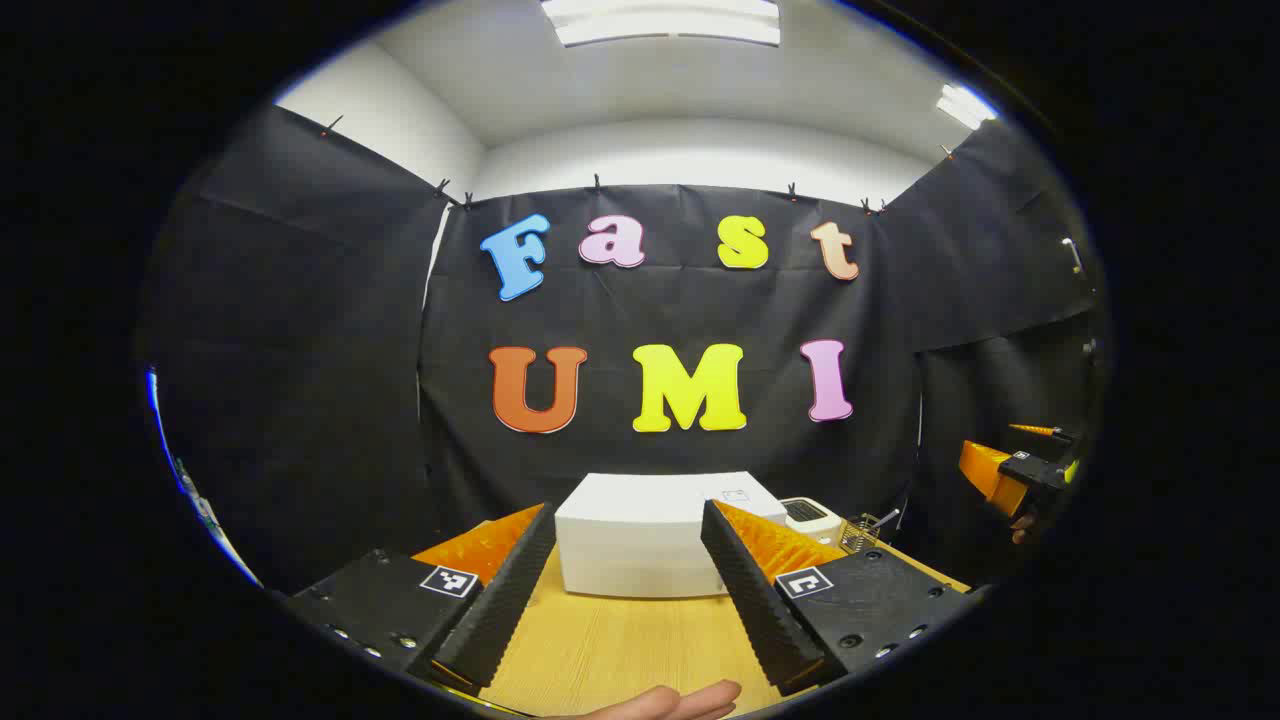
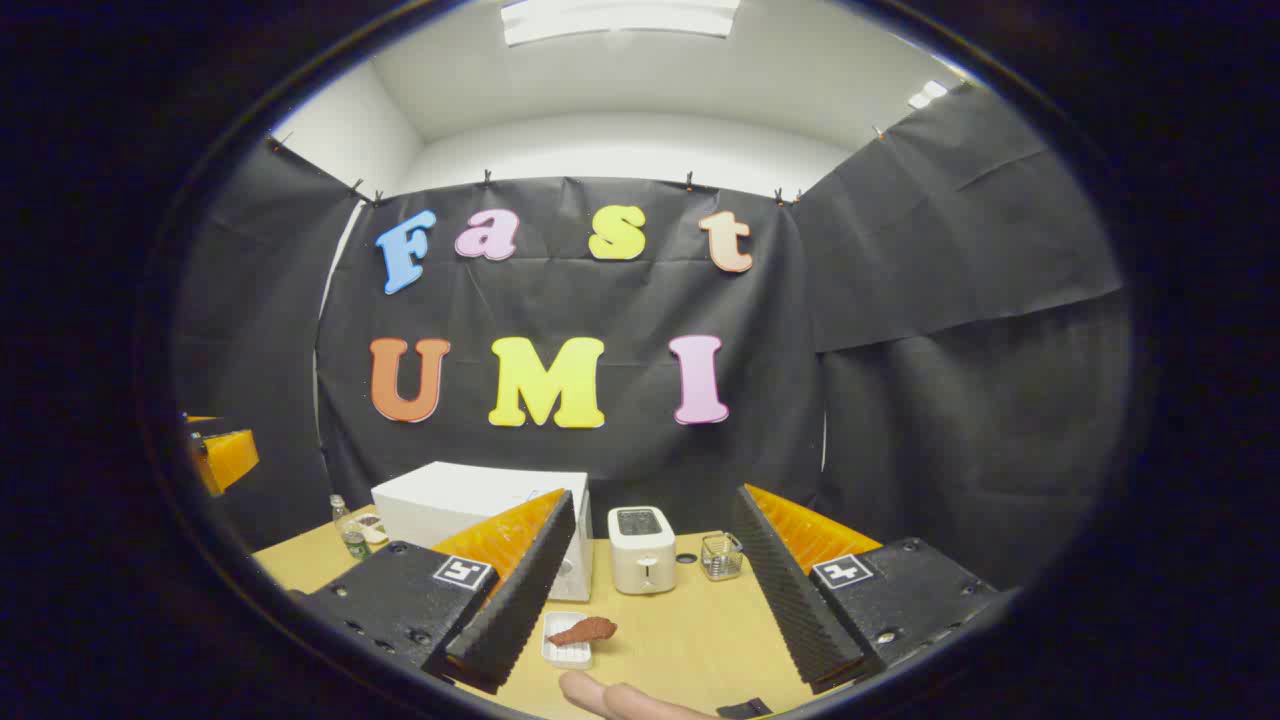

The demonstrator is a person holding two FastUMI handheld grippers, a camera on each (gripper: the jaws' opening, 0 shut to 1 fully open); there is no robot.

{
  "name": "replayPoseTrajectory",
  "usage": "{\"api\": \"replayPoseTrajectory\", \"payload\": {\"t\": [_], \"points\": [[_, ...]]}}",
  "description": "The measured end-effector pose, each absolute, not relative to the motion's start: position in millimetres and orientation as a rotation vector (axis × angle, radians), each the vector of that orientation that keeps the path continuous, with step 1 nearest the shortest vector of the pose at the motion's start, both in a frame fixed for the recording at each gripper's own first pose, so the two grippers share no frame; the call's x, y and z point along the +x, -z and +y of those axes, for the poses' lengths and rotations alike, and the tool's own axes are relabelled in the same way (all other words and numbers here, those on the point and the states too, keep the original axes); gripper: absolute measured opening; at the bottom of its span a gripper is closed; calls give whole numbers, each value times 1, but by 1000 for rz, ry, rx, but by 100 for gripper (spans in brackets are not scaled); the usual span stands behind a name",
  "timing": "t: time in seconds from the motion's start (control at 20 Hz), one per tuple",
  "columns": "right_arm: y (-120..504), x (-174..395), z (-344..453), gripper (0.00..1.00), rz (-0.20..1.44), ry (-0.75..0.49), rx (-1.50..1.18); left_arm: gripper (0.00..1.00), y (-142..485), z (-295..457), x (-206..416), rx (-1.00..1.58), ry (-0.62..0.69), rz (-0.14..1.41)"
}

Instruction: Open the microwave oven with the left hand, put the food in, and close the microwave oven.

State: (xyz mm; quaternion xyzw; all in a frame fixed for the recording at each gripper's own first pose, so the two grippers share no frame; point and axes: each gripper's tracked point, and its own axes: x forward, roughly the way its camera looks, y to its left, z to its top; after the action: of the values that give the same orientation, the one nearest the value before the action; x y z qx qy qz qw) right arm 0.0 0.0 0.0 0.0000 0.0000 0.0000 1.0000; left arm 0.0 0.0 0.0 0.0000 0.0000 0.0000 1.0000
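Note:
A white microwave (image 1: 650, 540) stands shut at the back of the wooden table, straight ahead of my left gripper (image 1: 628, 510), which is open and holds nothing. In the right gripper view the microwave (image 2: 470, 505) is to the left. A reddish-brown piece of food (image 2: 583, 630) lies on a small white tray (image 2: 566, 652) in front of it. My right gripper (image 2: 655, 495) hangs open above the table, with the tray low between its fingers and nearer the left one. The right gripper (image 1: 1010, 475) also shows far right in the left gripper view, and the left gripper (image 2: 220, 455) far left in the right gripper view.
A white toaster (image 2: 640, 548) and a small glass cup (image 2: 720, 557) stand right of the microwave. A small bottle (image 2: 350, 535) stands at its left. Bare wooden table (image 2: 690, 640) lies in front. A hand shows at the bottom edge (image 1: 680, 700).

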Motion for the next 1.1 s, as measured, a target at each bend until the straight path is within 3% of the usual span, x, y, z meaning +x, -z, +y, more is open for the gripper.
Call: {"api": "replayPoseTrajectory", "payload": {"t": [0.05, 0.1, 0.35, 0.4, 0.45, 1.1], "points": [[-2, -1, -1, 100, -4, 3, -2, 82, 0, -2, 1, 6, 6, 1], [-2, -2, -2, 100, -5, 5, -4, 92, 1, -6, 1, 18, 14, 4], [-5, -6, -7, 100, -29, 15, -11, 92, 6, -28, -2, 25, 74, 20], [-5, -8, -8, 94, -29, 15, -11, 93, 6, -29, 0, 20, 75, 23], [-5, -7, -11, 100, -29, 19, -12, 95, 6, -29, 0, 20, 74, 24], [5, -8, -19, 100, -40, 6, -7, 95, 30, -51, 44, 39, 55, 12]]}}
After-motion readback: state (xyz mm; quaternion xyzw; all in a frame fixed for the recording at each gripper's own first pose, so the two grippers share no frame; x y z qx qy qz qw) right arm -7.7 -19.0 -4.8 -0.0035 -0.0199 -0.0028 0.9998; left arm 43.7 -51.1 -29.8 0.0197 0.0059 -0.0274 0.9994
